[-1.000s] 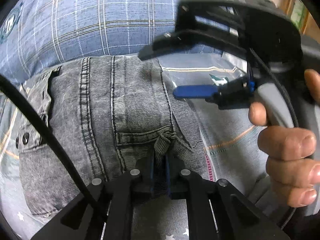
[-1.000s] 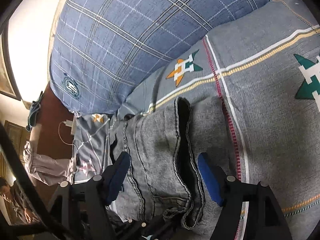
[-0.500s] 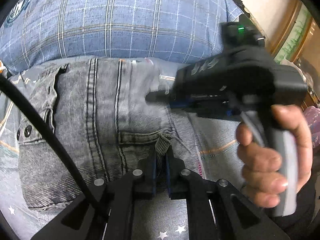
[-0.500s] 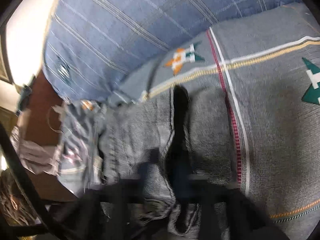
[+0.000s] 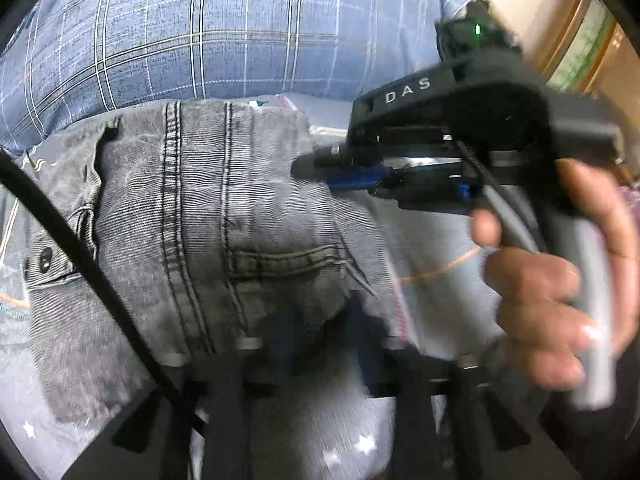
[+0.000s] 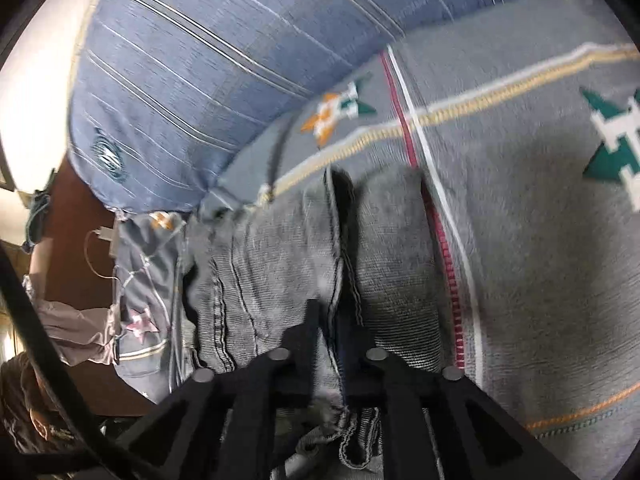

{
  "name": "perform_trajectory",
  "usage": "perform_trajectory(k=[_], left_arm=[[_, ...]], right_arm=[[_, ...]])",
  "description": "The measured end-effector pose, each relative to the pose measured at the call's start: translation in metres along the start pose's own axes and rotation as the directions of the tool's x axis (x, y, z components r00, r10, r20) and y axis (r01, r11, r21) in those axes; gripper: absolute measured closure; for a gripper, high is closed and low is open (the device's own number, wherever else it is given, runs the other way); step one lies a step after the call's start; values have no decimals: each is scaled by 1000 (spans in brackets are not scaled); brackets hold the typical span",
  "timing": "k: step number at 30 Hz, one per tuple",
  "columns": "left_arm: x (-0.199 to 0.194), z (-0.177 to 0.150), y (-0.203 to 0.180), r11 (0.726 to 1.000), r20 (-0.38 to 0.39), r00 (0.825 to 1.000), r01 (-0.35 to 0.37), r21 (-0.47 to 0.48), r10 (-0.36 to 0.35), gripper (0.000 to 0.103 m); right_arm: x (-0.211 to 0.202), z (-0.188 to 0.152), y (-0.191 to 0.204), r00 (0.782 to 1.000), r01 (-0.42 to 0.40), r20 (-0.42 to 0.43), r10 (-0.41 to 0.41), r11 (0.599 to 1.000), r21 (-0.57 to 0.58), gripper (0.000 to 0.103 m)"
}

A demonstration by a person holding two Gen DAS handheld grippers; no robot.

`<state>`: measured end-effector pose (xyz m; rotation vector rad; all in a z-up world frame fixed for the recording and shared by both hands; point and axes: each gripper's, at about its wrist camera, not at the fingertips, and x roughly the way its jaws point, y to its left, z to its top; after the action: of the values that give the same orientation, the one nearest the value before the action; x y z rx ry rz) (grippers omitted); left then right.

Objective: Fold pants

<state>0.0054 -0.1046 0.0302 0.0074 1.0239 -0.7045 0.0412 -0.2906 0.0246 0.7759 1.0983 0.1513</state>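
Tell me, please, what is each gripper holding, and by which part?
Left gripper: nothing; its jaws have just been opening around a fold of the grey denim pants. Right gripper: jaws likewise opening, astride the leg edge; grip cannot be told.

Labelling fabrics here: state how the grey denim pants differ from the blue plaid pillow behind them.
The grey denim pants carry dark stitched seams and a pocket; the blue plaid pillow shows white check lines. The pants lie flat and folded; the pillow bulges. Both are cloth.
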Motion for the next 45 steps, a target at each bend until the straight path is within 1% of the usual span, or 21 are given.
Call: perform_trajectory(k=[1,2,3,5,7,8,11,13,14,17,19,21,25,26,27,28,30,34,37,42,45], left_arm=[[-9,-1,2,1000,15,1000,2,1,-2,52],[-24,-2,6,1000,37,999,6,-4,-6,45],[-43,-3,14,1000,64,998,18,-21,-17,36],[-68,1,29,998,110,994,14,-57,-8,28],[-86,5,57,992,134,991,8,-130,9,27],[-89,10,80,983,137,990,31,-182,-6,26],[-83,21,132,951,91,995,1,-308,29,26],[-70,26,163,932,43,999,1,-362,16,26],[-63,28,176,921,28,1000,23,-388,-13,26],[-40,32,197,894,7,994,102,-436,-110,27],[-27,26,202,875,5,985,155,-458,-171,32],[-19,22,206,864,22,982,177,-472,-189,36],[-10,13,213,807,56,967,239,-540,-249,36],[-10,14,213,811,62,967,241,-533,-247,39],[-13,15,211,824,66,972,226,-520,-225,59],[-17,16,209,841,69,980,196,-505,-188,69],[-25,18,204,851,94,977,215,-480,-194,80],[-60,20,190,877,158,974,216,-428,-162,82],[-88,24,186,900,175,979,169,-403,-105,82],[-129,44,212,899,190,981,116,-423,-37,82],[-133,56,226,894,186,982,100,-436,-19,82]], right_arm=[[-6,0,1,1000,-6,20,6,1000,-3,61],[-13,1,1,999,-9,47,9,1000,-4,28],[-20,1,1,997,-6,78,7,1000,-3,16],[-29,1,0,994,16,104,-16,1000,1,16],[-29,-1,-6,996,31,77,-33,999,25,16],[-27,-3,-10,997,37,64,-40,999,39,16],[-17,-3,-21,998,56,13,-57,997,56,16],[-11,-3,-20,1000,9,-15,-9,999,51,16],[-6,-4,-17,1000,-11,-24,12,999,46,16],[4,-5,-13,999,28,-47,-28,999,15,19],[10,-5,-13,996,69,-57,-69,998,3,31],[12,-6,-11,994,94,-54,-95,995,-18,40],[17,-5,-4,991,119,-48,-121,991,-56,41],[18,-5,-3,991,123,-46,-125,991,-58,41],[18,-5,0,990,129,-41,-132,989,-67,48],[19,-6,4,989,142,-35,-145,986,-89,55],[20,-9,15,986,162,-15,-165,979,-122,68],[13,-17,36,986,168,38,-163,970,-173,77],[10,-24,60,989,143,65,-132,965,-219,78],[14,-16,105,994,97,72,-80,954,-284,79],[23,-2,126,997,72,61,-56,950,-303,79]])
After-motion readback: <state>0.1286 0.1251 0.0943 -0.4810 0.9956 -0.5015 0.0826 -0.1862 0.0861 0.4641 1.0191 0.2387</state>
